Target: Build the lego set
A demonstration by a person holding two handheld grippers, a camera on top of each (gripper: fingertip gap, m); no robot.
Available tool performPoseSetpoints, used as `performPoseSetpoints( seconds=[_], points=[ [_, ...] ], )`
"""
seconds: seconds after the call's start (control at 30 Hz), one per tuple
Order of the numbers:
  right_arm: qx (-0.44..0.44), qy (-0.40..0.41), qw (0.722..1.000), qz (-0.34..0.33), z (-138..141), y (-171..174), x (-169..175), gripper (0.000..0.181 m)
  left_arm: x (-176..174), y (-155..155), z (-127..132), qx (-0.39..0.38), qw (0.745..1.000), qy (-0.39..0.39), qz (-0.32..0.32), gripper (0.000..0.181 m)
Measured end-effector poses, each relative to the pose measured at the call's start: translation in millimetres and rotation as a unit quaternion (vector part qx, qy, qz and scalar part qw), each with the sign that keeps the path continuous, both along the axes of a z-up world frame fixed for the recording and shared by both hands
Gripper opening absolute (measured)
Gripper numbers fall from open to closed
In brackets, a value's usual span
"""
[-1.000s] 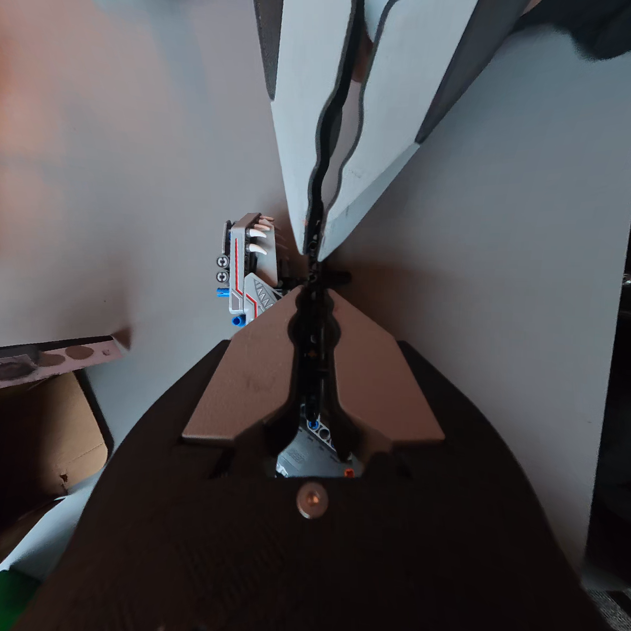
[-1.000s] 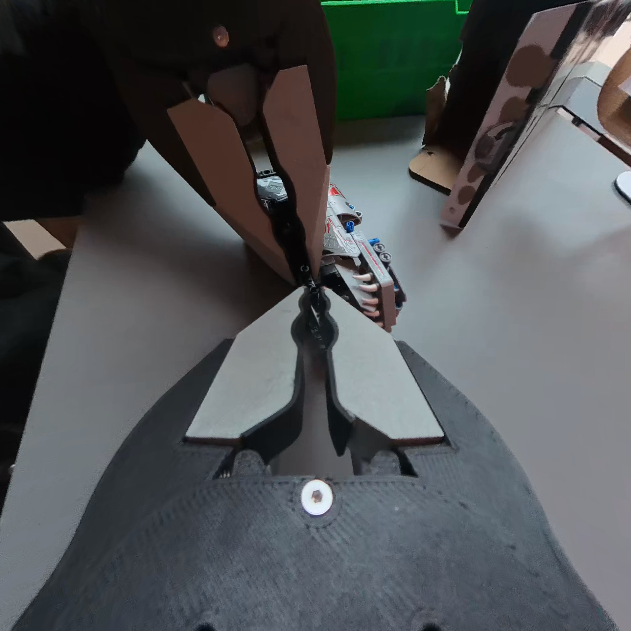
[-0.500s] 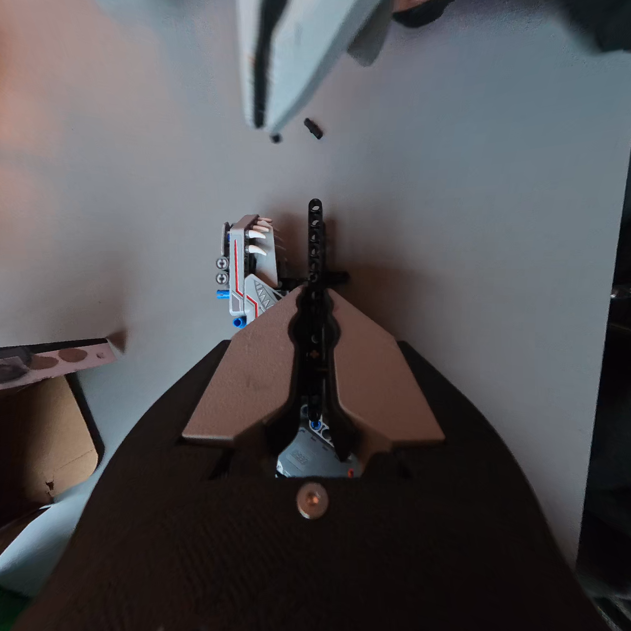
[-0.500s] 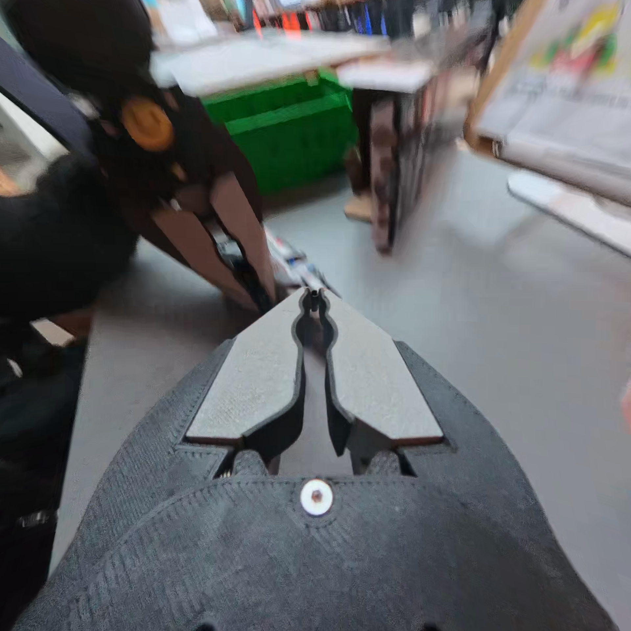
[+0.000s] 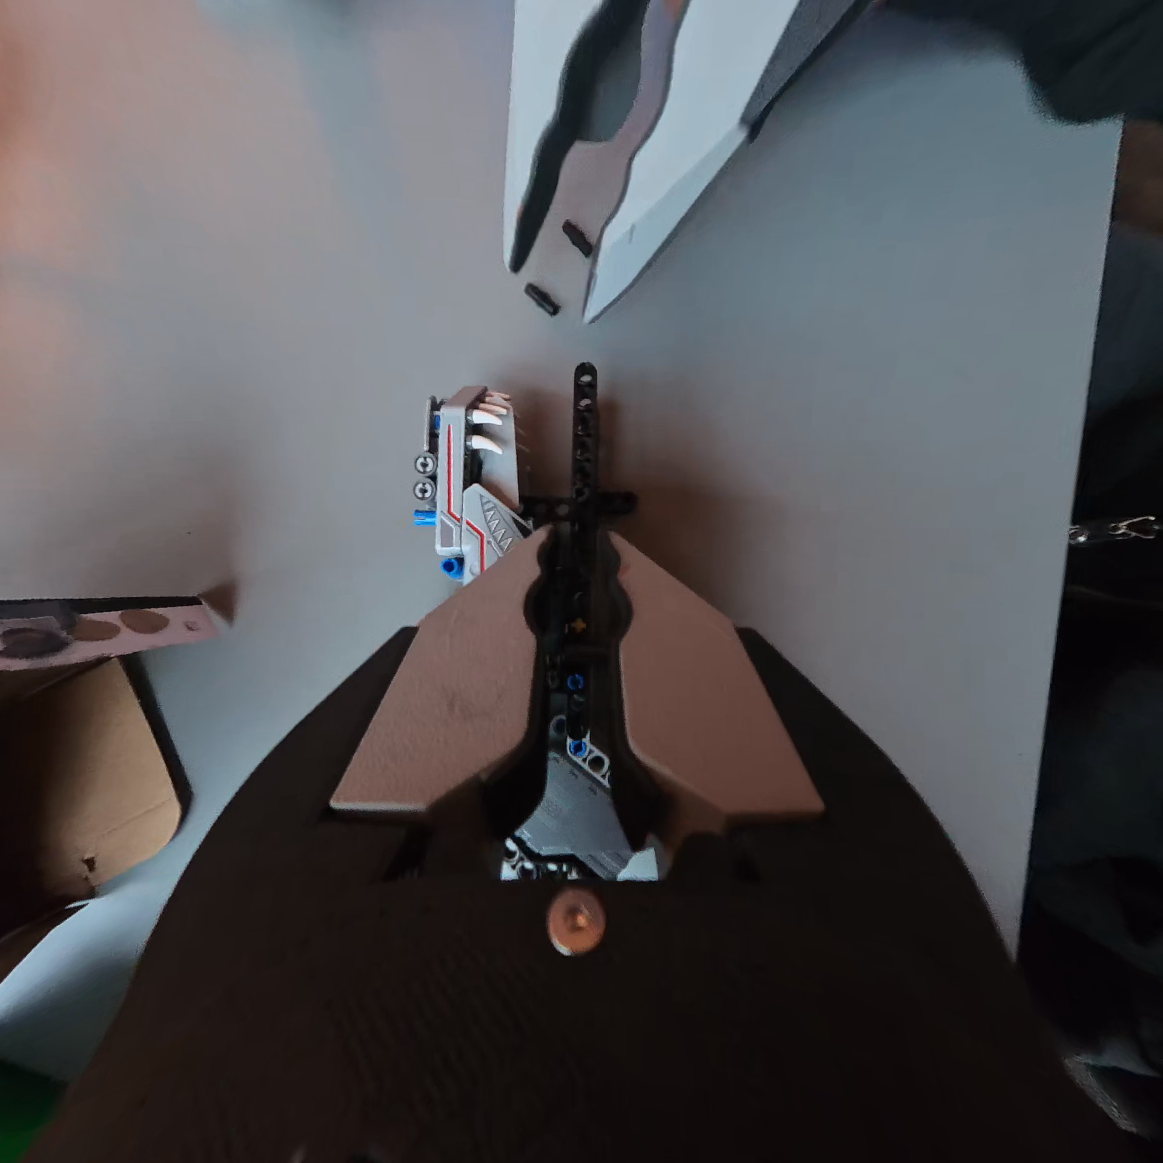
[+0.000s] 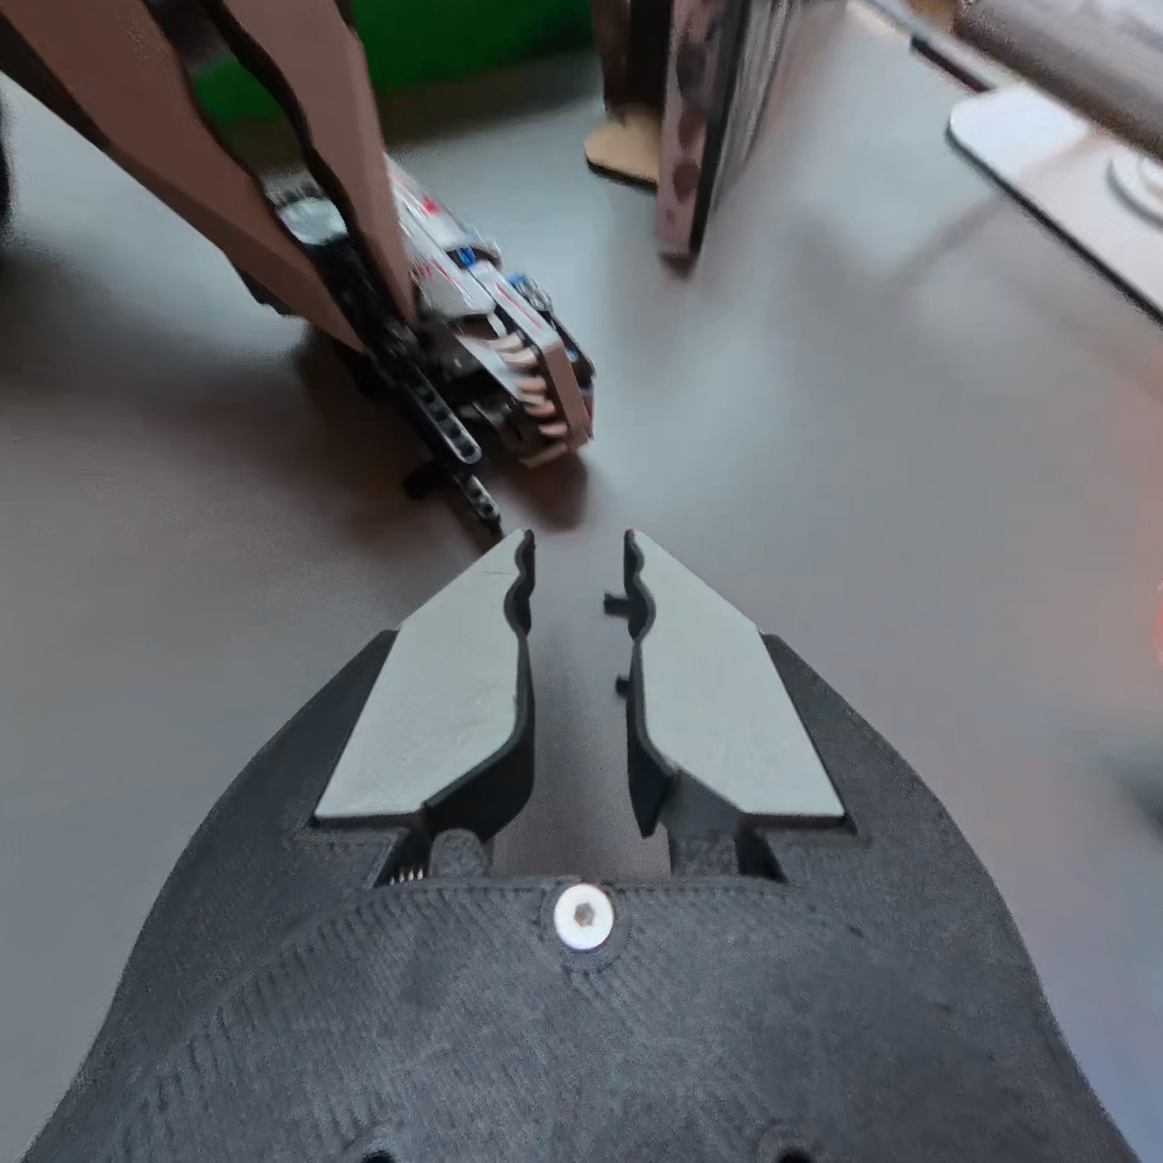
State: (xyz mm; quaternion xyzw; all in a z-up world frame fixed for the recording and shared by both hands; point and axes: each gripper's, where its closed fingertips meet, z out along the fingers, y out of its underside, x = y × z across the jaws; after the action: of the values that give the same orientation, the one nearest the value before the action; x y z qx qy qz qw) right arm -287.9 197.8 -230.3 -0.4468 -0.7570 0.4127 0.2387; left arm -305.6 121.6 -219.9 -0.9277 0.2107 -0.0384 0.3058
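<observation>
My left gripper [image 5: 582, 541] is shut on the black beam [image 5: 585, 440] of the lego model, holding it low over the grey table [image 5: 818, 440]. The model's grey part with white teeth and red stripes [image 5: 472, 478] sticks out to the left of the beam. In the right wrist view the model [image 6: 535, 377], its beam [image 6: 453, 440] and the left gripper [image 6: 384, 327] are ahead on the left. My right gripper [image 6: 576, 541] is open and empty, just short of the beam's tip. Two small black pins [image 6: 613, 603] lie by its right finger; they also show in the left wrist view [image 5: 576, 238].
A cardboard box [image 5: 82, 786] and a spotted brown panel [image 5: 101, 629] stand left of the left gripper. A green bin [image 6: 440, 38], an upright panel [image 6: 692, 126] and a white flat object [image 6: 1038, 157] are at the back. The table edge [image 5: 1070, 566] runs on the right. One gripper's finger ends stand about 9 cm off the other's. The upright panel [image 6: 692, 126] lies around 15 cm away from my left fingertips. Look for it in the left wrist view [image 5: 89, 630] too.
My right gripper let go of the beam's tip, swung up and away, then came back down and opened over the two black pins. The left gripper kept its hold and stayed put.
</observation>
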Motion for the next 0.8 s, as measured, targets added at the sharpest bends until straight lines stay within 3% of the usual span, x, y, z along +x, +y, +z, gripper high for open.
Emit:
performPoseSetpoints(
  seconds=[0.13,0.23,0.37,0.63,0.8],
  points=[
    [-0.062,0.043,0.994,0.078,33,-47,-1,0.029,3,0,-11,-0.015,1.0,0.007,-0.008,0.008],
    [-0.062,0.043,0.99,0.116,33,-74,-10,0.02,2,1,-11,-0.011,1.0,0.004,-0.002,0.007],
    [-0.019,0.023,0.992,0.125,16,-79,-22,0.005,1,-1,-11,-0.01,1.0,0.008,-0.003,0.006],
    [0.031,0.061,0.989,0.132,17,-82,-26,0.0,-2,-2,-8,-0.003,1.0,-0.019,-0.007,0.006],
    [-0.055,0.082,0.987,0.125,35,-81,-23,0.0,6,-1,7,0.021,0.995,-0.101,0.002,0.007]
  ],
)
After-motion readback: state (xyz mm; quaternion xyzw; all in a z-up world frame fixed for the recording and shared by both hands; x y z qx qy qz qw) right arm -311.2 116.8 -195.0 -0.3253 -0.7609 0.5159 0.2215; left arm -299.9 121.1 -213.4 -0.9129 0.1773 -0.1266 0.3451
